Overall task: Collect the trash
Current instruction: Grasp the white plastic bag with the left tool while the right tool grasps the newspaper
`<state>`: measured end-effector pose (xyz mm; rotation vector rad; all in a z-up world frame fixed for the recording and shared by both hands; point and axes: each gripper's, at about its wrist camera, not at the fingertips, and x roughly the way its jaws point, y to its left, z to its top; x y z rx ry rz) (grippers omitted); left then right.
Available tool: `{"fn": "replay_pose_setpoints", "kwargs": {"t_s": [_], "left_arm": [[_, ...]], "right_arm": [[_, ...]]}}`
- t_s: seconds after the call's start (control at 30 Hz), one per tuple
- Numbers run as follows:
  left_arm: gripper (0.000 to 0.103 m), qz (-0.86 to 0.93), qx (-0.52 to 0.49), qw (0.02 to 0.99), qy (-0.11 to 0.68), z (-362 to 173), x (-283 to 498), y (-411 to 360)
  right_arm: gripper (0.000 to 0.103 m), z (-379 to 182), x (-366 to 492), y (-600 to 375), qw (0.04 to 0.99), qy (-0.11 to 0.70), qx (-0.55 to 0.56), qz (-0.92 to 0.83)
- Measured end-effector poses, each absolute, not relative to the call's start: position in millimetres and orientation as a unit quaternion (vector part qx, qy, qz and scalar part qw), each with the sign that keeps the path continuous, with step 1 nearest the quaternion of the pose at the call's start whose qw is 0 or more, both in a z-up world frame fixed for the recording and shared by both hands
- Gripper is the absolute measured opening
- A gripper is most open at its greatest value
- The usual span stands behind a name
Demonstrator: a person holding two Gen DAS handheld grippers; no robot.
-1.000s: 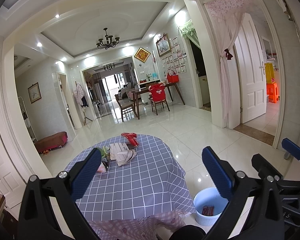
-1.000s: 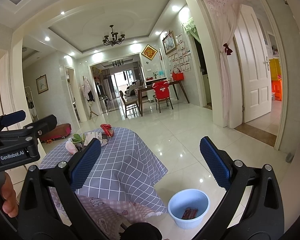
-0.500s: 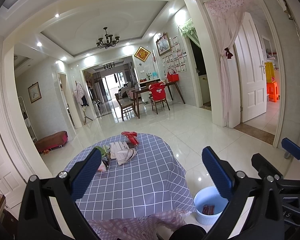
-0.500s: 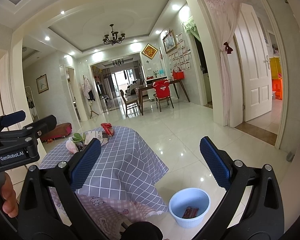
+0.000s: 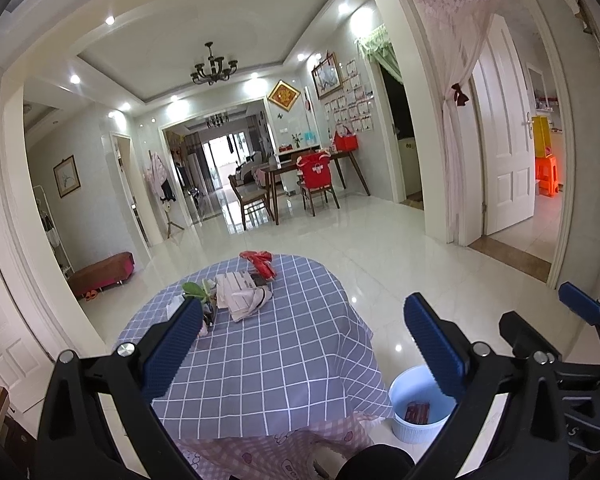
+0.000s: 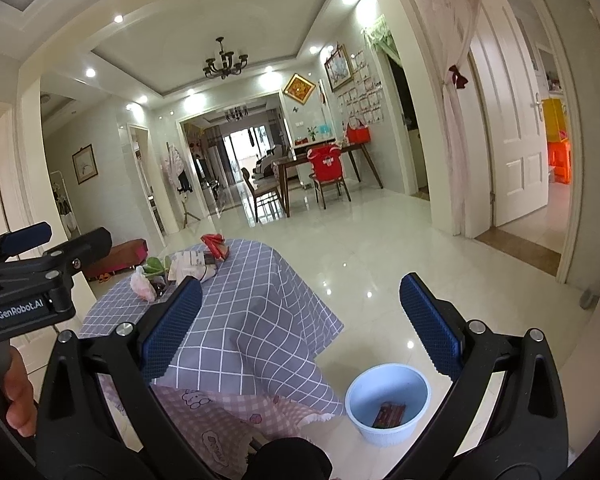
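A round table with a blue checked cloth [image 5: 268,352] holds trash at its far side: a red wrapper [image 5: 260,262], crumpled white paper packaging [image 5: 242,298] and a pink bag [image 6: 141,286]. A light blue bin [image 5: 418,412] stands on the floor right of the table with a dark red packet [image 6: 389,414] inside. My left gripper [image 5: 302,344] is open and empty, held above the table's near side. My right gripper [image 6: 300,324] is open and empty, above the table's right edge and the bin [image 6: 388,402].
A small green plant [image 5: 196,292] stands by the paper on the table. A pink cloth [image 6: 204,416] hangs below the checked one. Glossy white tile floor [image 5: 380,248] stretches to a dining table with chairs [image 5: 300,184]. A white door [image 5: 504,152] stands open at right.
Both grippers have barely moved, only drifting slightly; the view shifts a little. Both stay open and empty.
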<state>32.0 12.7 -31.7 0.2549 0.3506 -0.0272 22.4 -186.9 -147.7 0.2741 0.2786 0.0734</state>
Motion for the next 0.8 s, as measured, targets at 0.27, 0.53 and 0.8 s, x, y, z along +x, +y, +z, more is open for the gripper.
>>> {"fn": "replay_pose_setpoints", "kwargs": {"t_s": [0.27,0.53,0.8], "left_arm": [[0.099,-0.015,0.121,0.972,0.201,-43,65,20],[0.099,-0.013,0.103,0.965,0.242,-60,108,35],[0.099,-0.008,0.046,0.945,0.324,-92,178,91]], "right_arm": [[0.097,-152,54,-187,0.975,0.171,0.132,0.045],[0.097,-165,99,-174,0.964,0.216,0.138,0.066],[0.097,-176,174,-131,0.952,0.278,0.105,0.074]]}}
